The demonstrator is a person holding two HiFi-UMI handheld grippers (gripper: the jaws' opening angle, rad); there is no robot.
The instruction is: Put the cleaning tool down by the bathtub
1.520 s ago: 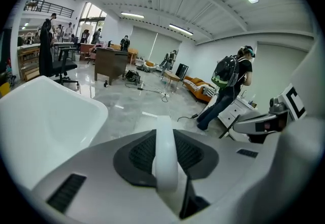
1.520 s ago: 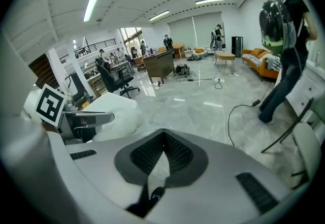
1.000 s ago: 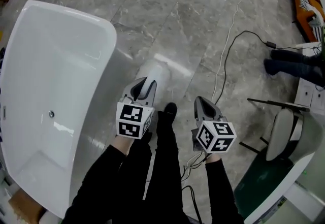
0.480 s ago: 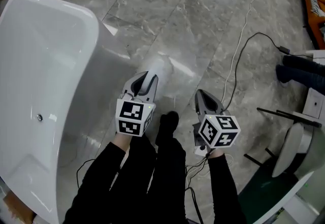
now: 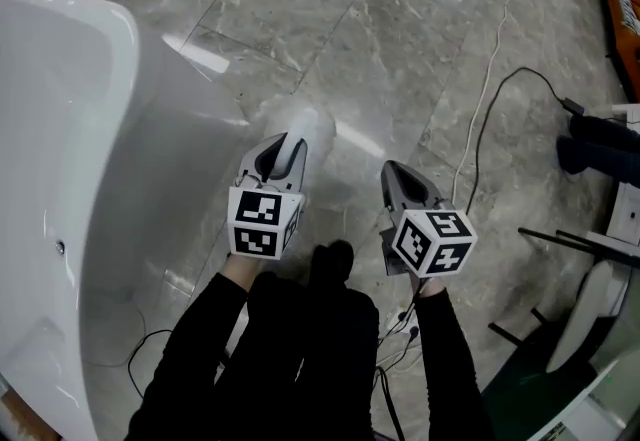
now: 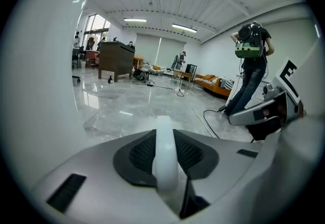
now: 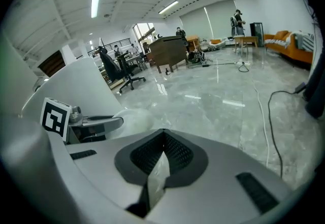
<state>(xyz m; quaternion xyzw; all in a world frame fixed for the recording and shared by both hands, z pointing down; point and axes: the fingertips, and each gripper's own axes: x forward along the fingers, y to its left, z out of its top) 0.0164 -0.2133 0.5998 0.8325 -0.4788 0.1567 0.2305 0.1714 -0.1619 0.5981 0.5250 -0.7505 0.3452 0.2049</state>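
My left gripper [image 5: 290, 144] is shut on the pale white handle [image 6: 165, 152] of the cleaning tool. The tool's fuzzy white head [image 5: 300, 122] sticks out past the jaws, above the grey floor just right of the bathtub [image 5: 60, 129]. That head also shows as a whitish ball [image 7: 129, 116] in the right gripper view, in front of the left gripper [image 7: 109, 121]. My right gripper [image 5: 395, 174] hovers level with the left one, further from the tub, its jaws shut with only a thin pale sliver between them. The tub's white wall [image 6: 35, 65] fills the left gripper view's left side.
Cables [image 5: 480, 99] trail over the marble floor at the right. Someone's dark shoes [image 5: 600, 144] and a white stand [image 5: 590, 299] sit at the right edge. My own dark legs and shoe [image 5: 335, 259] are below the grippers. A person [image 6: 251, 75] stands ahead.
The bathtub has slid to the left in the head view as I stepped along it. Both grippers keep their spacing and their jaws have not moved.
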